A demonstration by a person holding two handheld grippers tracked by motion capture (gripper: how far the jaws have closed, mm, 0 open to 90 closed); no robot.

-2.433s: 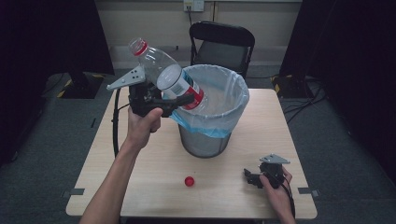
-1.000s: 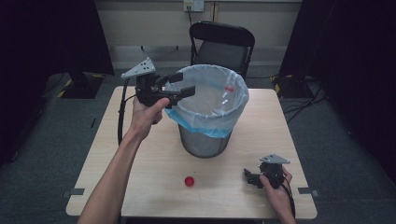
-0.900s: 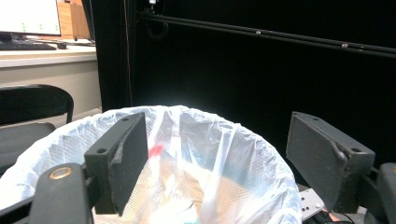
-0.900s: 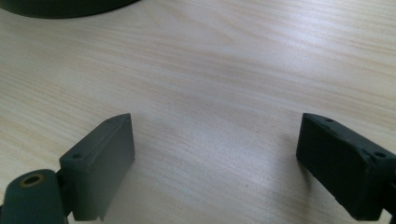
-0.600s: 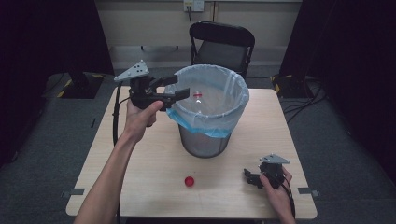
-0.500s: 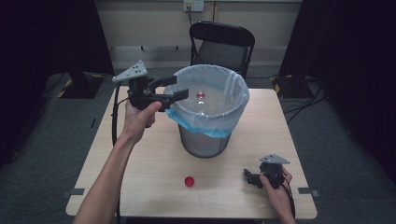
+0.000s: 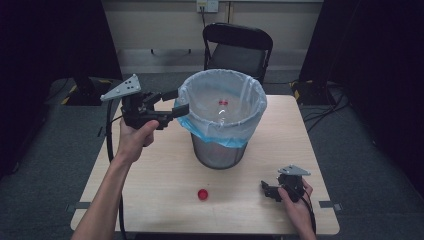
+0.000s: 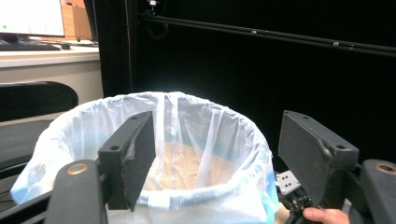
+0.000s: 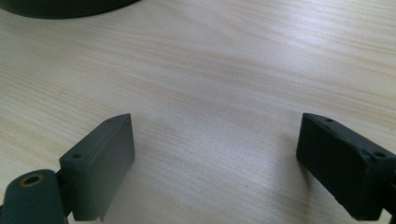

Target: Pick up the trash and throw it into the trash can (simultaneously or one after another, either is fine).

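Note:
A mesh waste bin (image 7: 218,155) with a pale blue-white liner stands mid-table. A clear plastic bottle (image 7: 221,108) with a red label lies inside it. My left gripper (image 7: 180,101) hangs level just left of the bin's rim, open, and its jaws have just been closing with nothing between them. In the left gripper view the left gripper (image 8: 217,151) frames the lined bin (image 8: 93,135). A small red cap (image 7: 202,194) lies on the table in front of the bin. My right gripper (image 7: 267,189) rests open on the table at the front right; its own view shows the right gripper (image 9: 215,158) over bare wood.
A black chair (image 7: 239,47) stands behind the wooden table (image 7: 150,175). Dark floor and black curtains surround the table, with cables on the floor at the right. The bin's base (image 9: 60,7) edges the top of the right gripper view.
The left gripper held the clear bottle above the bin; the bottle now lies inside. The empty left gripper has drawn back to the left of the rim. The right gripper has stayed put.

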